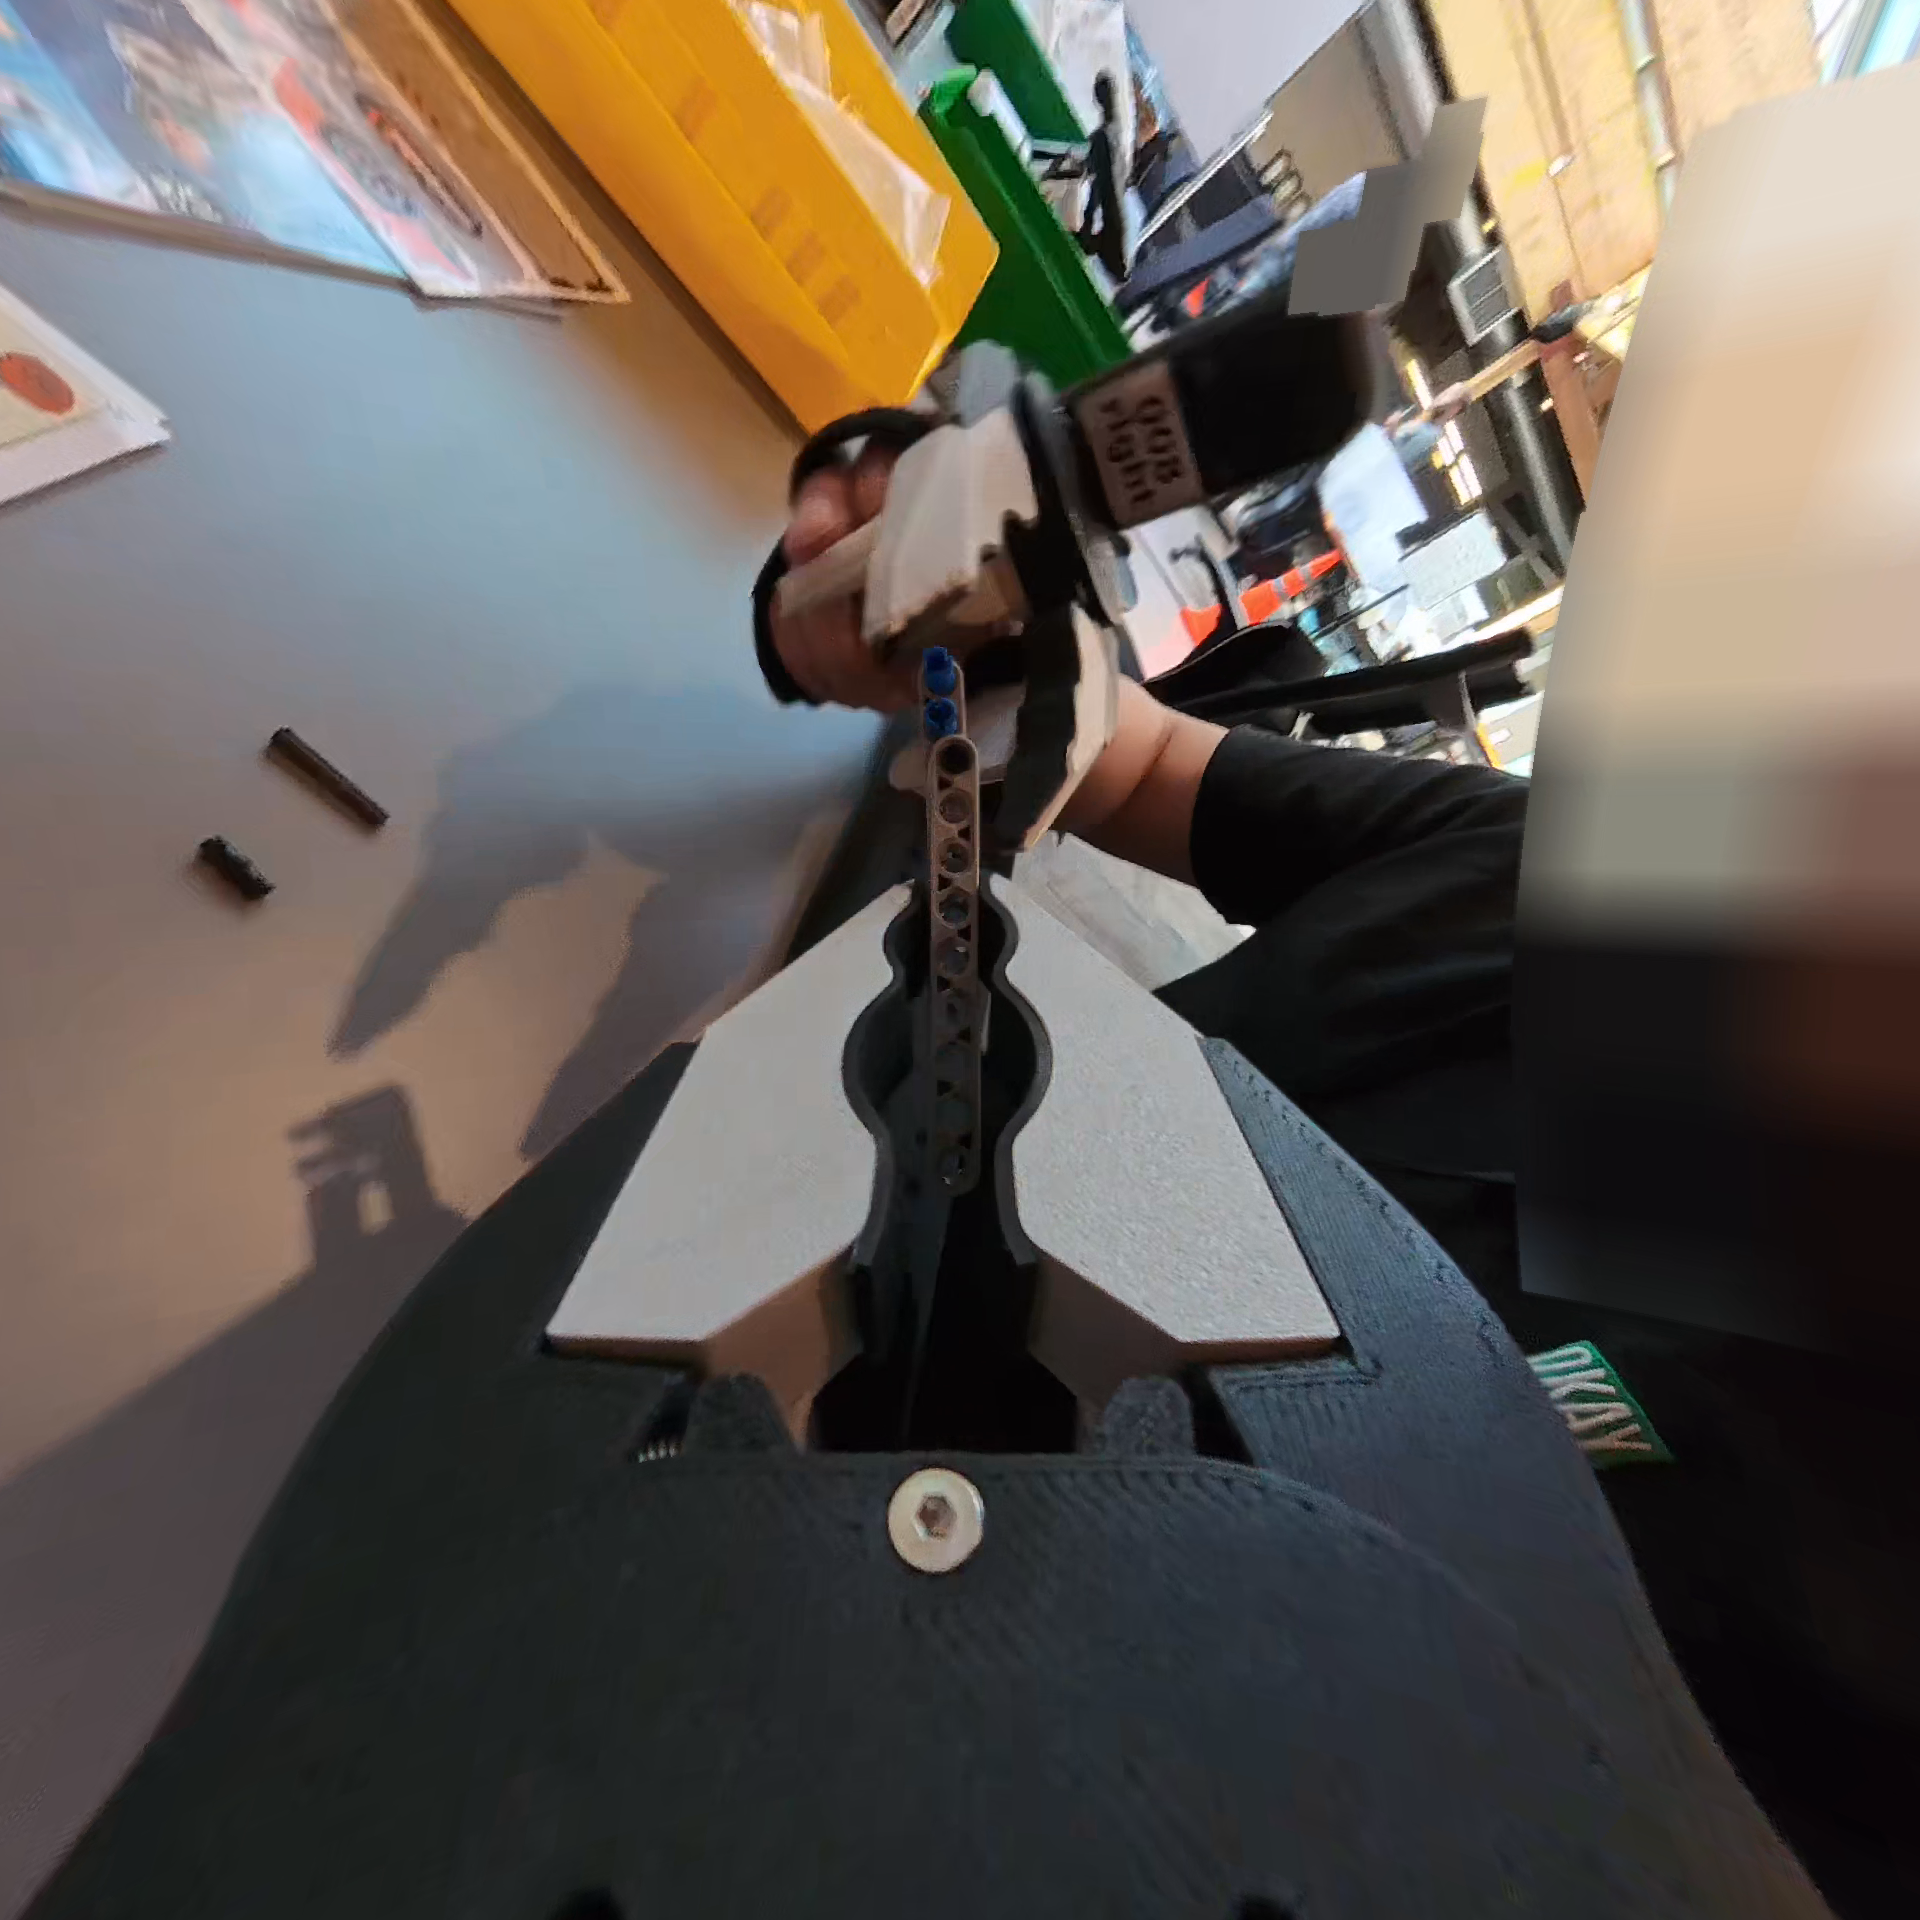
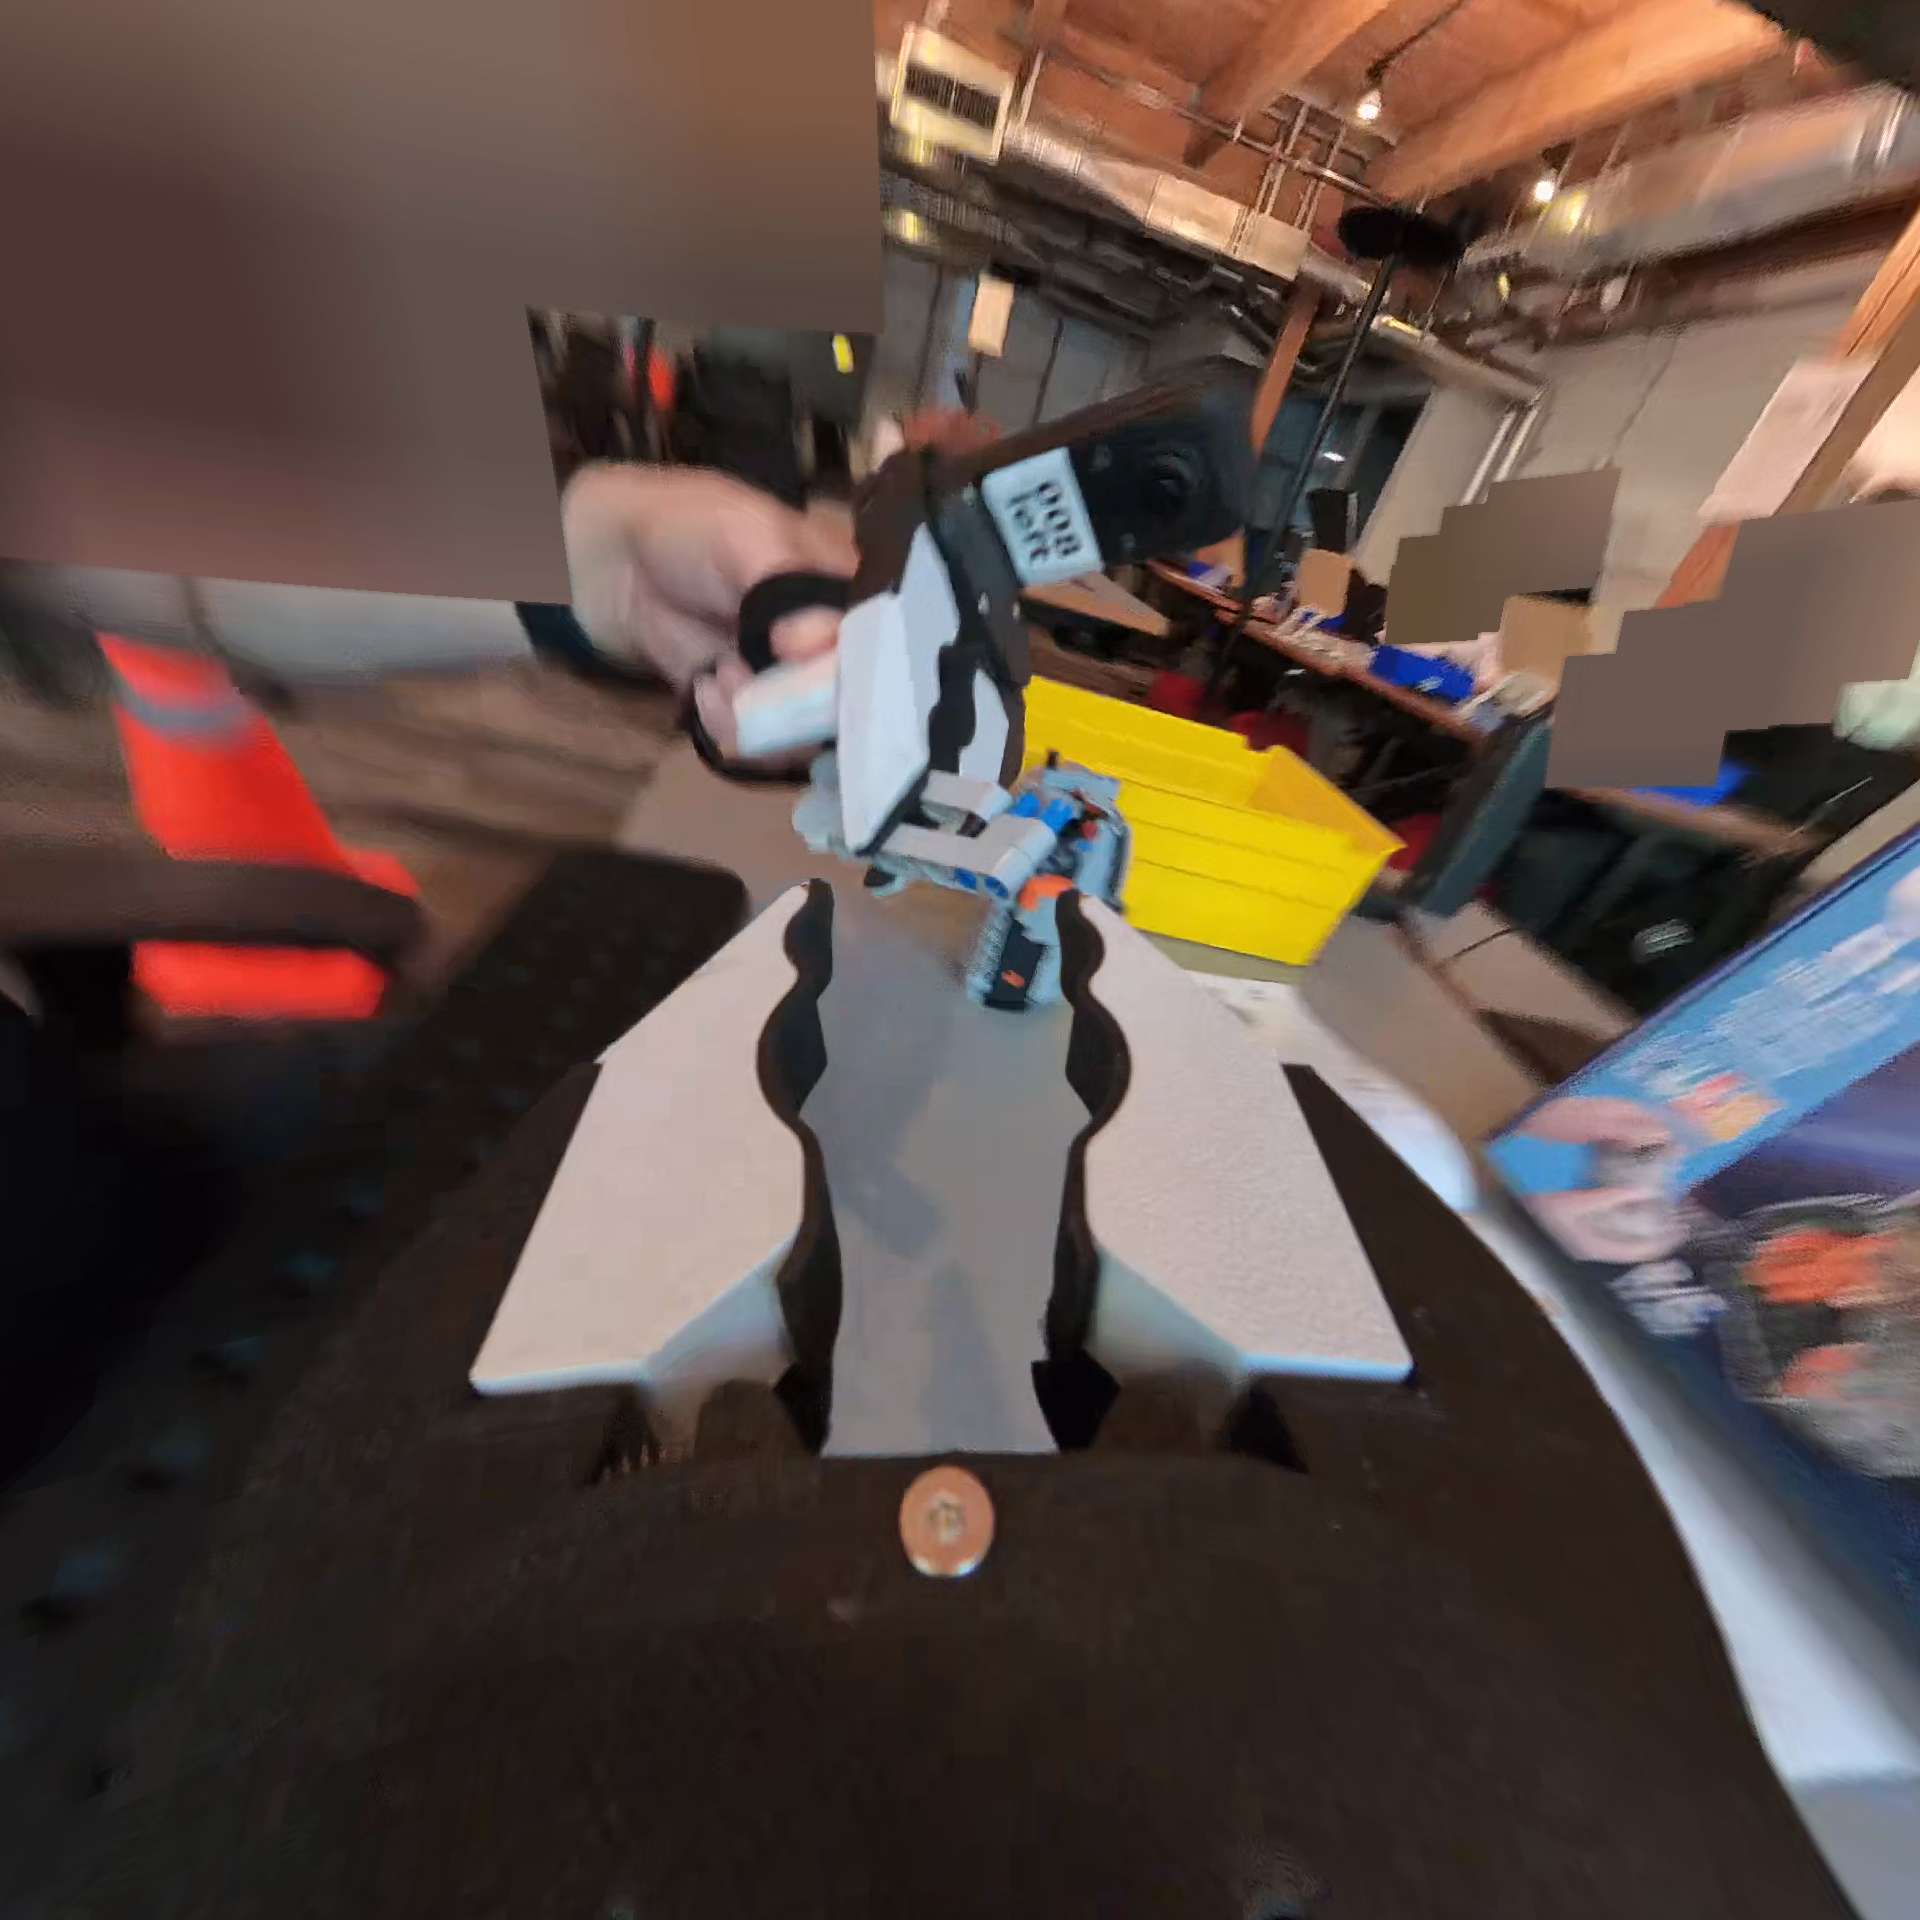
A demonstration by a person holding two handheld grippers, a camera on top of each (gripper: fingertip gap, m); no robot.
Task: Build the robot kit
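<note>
My left gripper (image 1: 951,894) is shut on a long grey perforated beam (image 1: 954,821) that has blue pins (image 1: 938,688) at its far tip. In the right wrist view the left gripper (image 2: 914,816) holds this as part of a small grey brick assembly (image 2: 997,847) with blue and orange parts, above the grey table (image 2: 935,1143). My right gripper (image 2: 945,904) is open and empty, its fingertips just short of the assembly. In the left wrist view the right gripper (image 1: 961,727) sits just behind the beam's tip, held by a hand (image 1: 831,582).
Two small black pieces (image 1: 327,777) (image 1: 235,868) lie on the table at the left. A yellow bin (image 1: 790,197) (image 2: 1226,831) stands at the back. A printed box (image 2: 1714,1195) lies to the right. An orange cone (image 2: 229,790) stands off the table. Both grippers' tips are close together, under 4 cm apart.
</note>
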